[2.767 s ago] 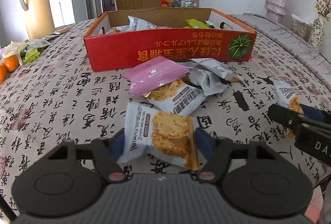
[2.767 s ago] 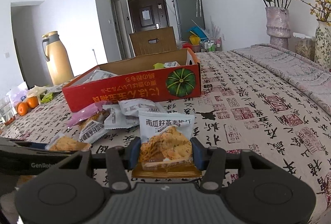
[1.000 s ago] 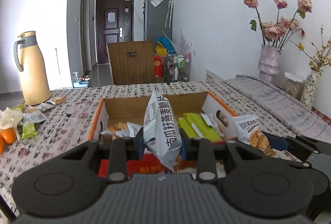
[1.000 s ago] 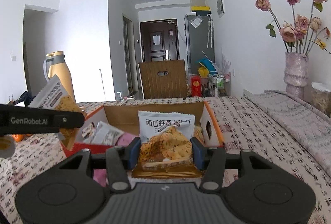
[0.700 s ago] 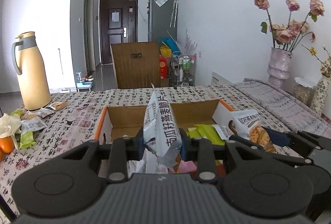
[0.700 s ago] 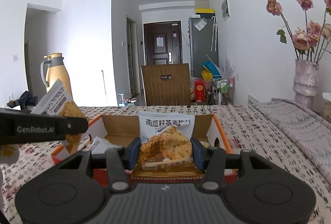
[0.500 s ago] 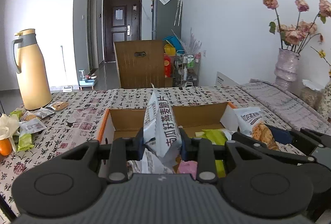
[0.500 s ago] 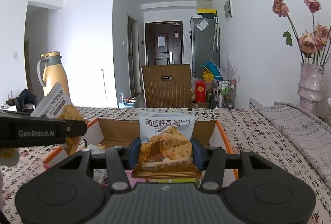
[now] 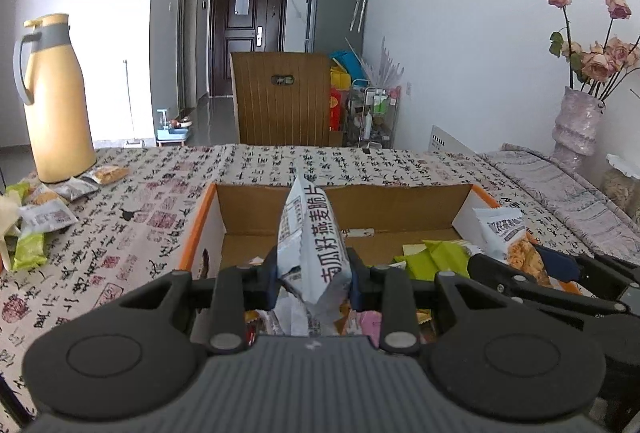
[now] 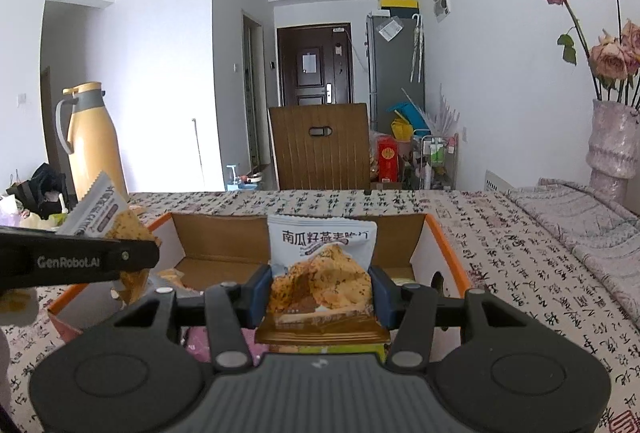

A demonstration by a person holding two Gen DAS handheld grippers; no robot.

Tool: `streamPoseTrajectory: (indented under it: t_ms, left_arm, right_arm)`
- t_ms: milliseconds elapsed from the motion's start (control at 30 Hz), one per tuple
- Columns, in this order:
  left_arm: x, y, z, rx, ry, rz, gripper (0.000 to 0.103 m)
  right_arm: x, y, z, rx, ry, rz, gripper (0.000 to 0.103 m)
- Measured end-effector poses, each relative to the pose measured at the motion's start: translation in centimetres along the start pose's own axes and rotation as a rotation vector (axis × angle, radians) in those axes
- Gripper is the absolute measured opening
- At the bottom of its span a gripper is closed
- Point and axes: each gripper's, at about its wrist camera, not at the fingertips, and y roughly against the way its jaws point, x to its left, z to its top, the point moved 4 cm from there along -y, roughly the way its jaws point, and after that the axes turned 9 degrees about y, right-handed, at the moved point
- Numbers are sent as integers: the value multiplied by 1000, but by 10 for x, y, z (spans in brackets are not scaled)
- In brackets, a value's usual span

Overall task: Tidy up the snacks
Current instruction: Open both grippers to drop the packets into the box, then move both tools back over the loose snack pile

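Note:
My left gripper [image 9: 314, 283] is shut on a white oat-crisp snack packet [image 9: 310, 245], held edge-on above the open cardboard box [image 9: 200, 229]. My right gripper [image 10: 322, 291] is shut on a second oat-crisp packet [image 10: 322, 265], held face-on over the same box [image 10: 444, 245]. The right gripper and its packet [image 9: 510, 239] show at the right of the left wrist view, over the box's right side. The left gripper's finger [image 10: 80, 261] and its packet [image 10: 108, 219] show at the left of the right wrist view. Green packets [image 9: 436, 257] and other snacks lie inside the box.
A yellow thermos [image 9: 52, 101] stands at the table's far left with loose snack packets [image 9: 44, 217] near it. A wooden chair back [image 9: 282, 97] stands behind the table. A vase of dried roses [image 9: 578, 125] is at the right. The patterned tablecloth [image 10: 540, 273] covers the table.
Both grippers have lifted their packets off the table and moved forward over the box. In the last half second they have advanced a little further above its inside.

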Motion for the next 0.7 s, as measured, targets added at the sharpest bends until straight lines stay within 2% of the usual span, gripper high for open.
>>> streamPoseTrajectory:
  t_ms: [233,300,333,367,400,467,600,700]
  left_arm:
    - [4,-1,-4,6,8,-16,35]
    - [5,0,-4,1,11,-17,42]
    - [5,1,-3,-4,14,-14,52]
    - [6,2,-3,-14,18,-6,63]
    - [7,3,-2,-22,20,1,70]
    - [8,7,-1,-45,24,14,89]
    - [8,11,1,-62,24,23,102]
    - [8,11,1,-66,28,36,103]
  right_arm:
    - [0,-1,-4,16,7,1,53]
    - [-1,1,-4,15,3,-3,65]
    - [-2,2,-5,12,1,-9,72]
    - [-3,4,-4,6,-3,-18,83]
    - [-5,5,-4,1,-7,-25,93]
    - [-9,7,-4,-8,-21,-32,102]
    - [-14,7,-5,-7,-46,-31,103]
    - [-14,6,-6,-2,-53,-35,103]
